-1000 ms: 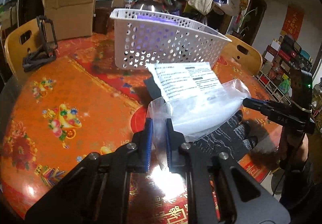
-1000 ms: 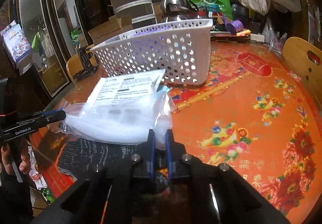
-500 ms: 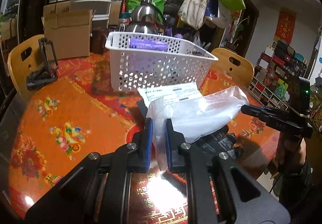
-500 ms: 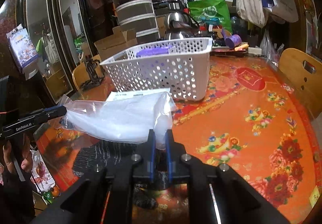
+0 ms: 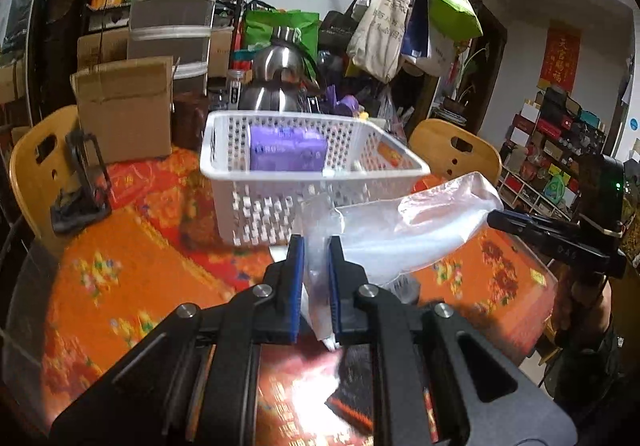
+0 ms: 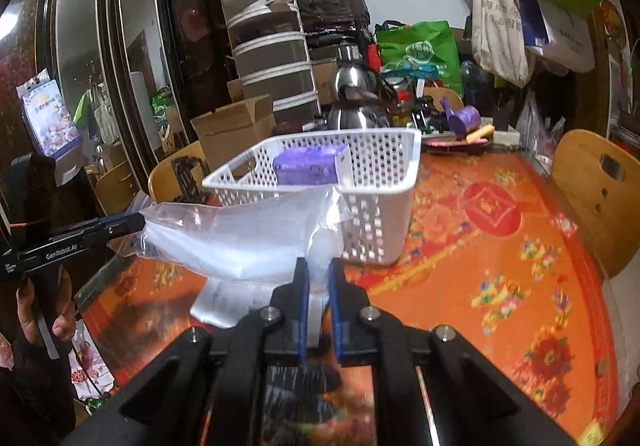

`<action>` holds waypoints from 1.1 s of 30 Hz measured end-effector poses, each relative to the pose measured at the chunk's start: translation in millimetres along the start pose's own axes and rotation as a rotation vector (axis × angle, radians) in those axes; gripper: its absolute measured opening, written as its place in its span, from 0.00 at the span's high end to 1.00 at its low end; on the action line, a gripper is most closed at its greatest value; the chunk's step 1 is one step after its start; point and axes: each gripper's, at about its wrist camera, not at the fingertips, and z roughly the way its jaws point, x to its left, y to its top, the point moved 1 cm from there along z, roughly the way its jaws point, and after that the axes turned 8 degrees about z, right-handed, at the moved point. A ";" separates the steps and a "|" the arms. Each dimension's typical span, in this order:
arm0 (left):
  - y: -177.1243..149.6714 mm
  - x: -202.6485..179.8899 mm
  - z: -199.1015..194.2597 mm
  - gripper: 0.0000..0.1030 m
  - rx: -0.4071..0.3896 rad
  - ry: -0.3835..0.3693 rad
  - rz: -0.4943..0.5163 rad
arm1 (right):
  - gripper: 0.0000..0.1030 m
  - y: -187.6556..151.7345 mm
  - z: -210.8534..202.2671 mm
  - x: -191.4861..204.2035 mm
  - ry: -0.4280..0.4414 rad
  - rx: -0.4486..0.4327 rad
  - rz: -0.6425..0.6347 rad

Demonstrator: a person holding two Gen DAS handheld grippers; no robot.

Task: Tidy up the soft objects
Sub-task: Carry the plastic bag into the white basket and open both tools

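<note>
A clear plastic bag with white soft contents hangs between my two grippers, lifted off the table. My left gripper is shut on one end of the bag. My right gripper is shut on the other end. Each gripper shows in the other's view, the right and the left. A white perforated basket stands just behind the bag and holds a purple pack; it also shows in the right wrist view. A dark knitted glove lies on the table below.
The round table has an orange and red patterned cloth. A cardboard box, a steel kettle and a black stand sit at the far side. Wooden chairs ring the table. A printed sheet lies under the bag.
Both grippers have risen with the bag, lifting it from table level to about the basket's rim height. The printed sheet is no longer on top of the bag.
</note>
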 end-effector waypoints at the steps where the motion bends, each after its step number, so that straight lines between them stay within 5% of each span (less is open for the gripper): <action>1: 9.0 2.0 0.8 0.90 -0.004 0.002 0.003 | 0.92 9.0 1.9 2.9 -0.008 -0.003 -0.019; 10: 96.7 19.6 28.6 0.91 -0.059 0.073 0.030 | 0.93 84.3 41.6 -0.6 -0.055 -0.016 -0.025; 19: 161.5 53.0 108.3 0.91 0.037 0.136 -0.021 | 0.93 132.7 104.5 -27.6 -0.077 0.037 0.026; 25: 168.6 68.5 160.1 0.91 0.121 0.145 -0.055 | 0.93 130.3 126.5 -35.1 -0.101 0.066 0.017; 33: 147.6 75.1 179.6 0.90 0.151 0.159 -0.079 | 0.92 117.3 142.3 -32.1 -0.129 0.100 -0.018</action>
